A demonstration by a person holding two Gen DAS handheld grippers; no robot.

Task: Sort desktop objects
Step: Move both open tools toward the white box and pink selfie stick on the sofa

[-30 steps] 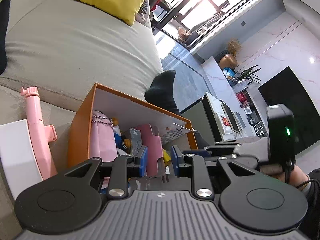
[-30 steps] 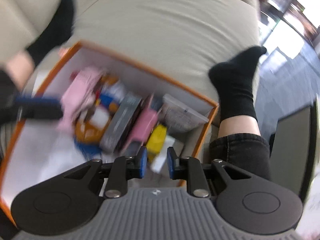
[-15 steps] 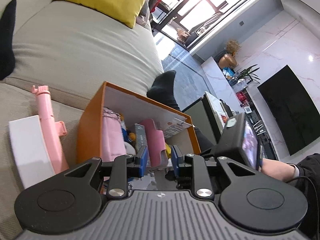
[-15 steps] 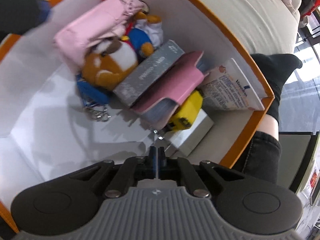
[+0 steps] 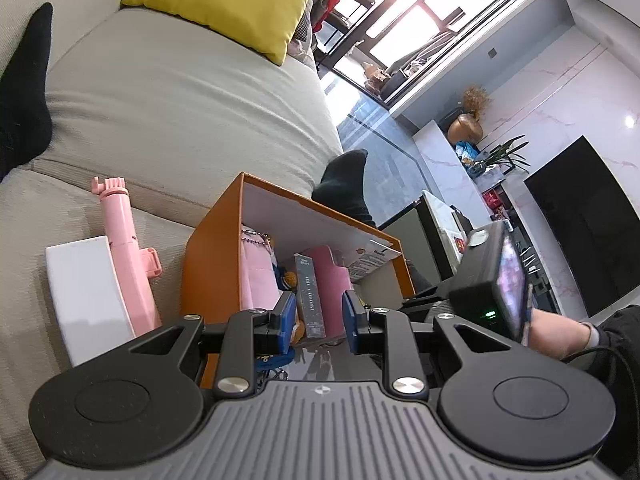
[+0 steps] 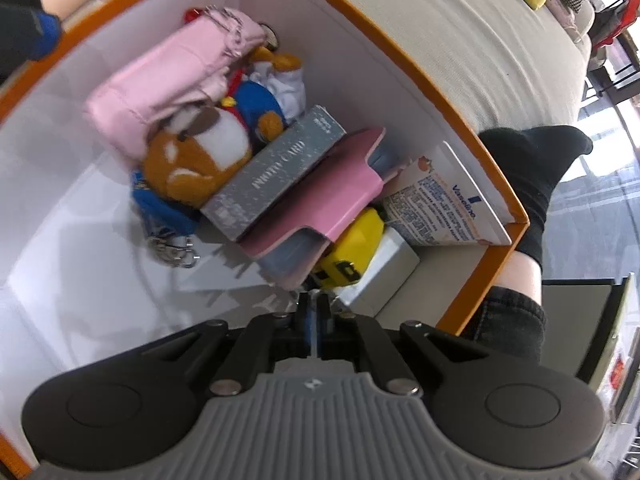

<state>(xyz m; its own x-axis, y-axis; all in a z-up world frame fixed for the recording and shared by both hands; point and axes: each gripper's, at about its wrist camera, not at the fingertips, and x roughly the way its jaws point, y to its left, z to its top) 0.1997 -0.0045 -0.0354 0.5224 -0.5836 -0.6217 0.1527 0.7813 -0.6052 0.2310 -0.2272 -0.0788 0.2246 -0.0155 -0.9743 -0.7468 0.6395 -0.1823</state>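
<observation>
Left wrist view
Left gripper: the two blue-padded fingers are spread, with nothing between them.
Orange box: it stands just ahead of the fingers, on the beige sofa, with its open side toward the gripper.
Inside the box: a pink pouch with a bead chain is ahead and to the left; a grey box stands upright straight ahead; a pink case is touching it on the right.
Pink stick: it lies outside the orange box, to the left of the gripper, against a white block.
Right side: the other gripper's black body with a phone is near, held by a hand.
Yellow cushion: far ahead, at the back of the sofa.

Right wrist view
Right gripper: the fingers are pressed together; I cannot tell if something thin is between them.
Orange box: the gripper is over its open top, looking inside.
Yellow item: just ahead of the fingertips, partly under the pink case.
Grey box: ahead and to the left of the case, touching it.
Plush toys: further to the left, with the pink pouch behind them.
White packet: ahead and to the right, leaning on the box wall.
Key rings: to the left, on the white box floor.
</observation>
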